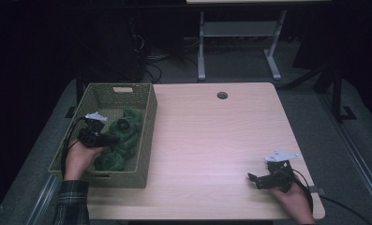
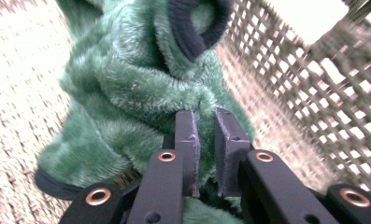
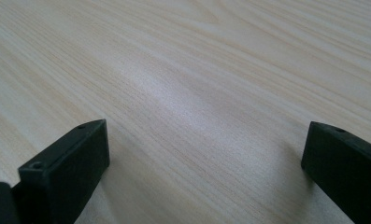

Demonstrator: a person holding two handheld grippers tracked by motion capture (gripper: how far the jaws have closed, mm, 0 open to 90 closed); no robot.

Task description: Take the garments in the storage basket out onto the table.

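Two grippers, two jobs: the left gripper (image 2: 206,116) pinches a fold of the green fleece garment (image 2: 141,88) inside the woven basket (image 1: 144,136), seemingly for lifting, while the right gripper (image 1: 261,180) idles wide-jawed on the table (image 1: 212,140).

**Left fingers pinched, right fingers spread**

The left gripper (image 1: 109,139), held in a hand with a plaid sleeve, points forward and to the right, its fingers (image 2: 188,140) nearly together. The right gripper (image 1: 253,179) lies low, pointing left, its fingers (image 3: 75,158) wide apart.
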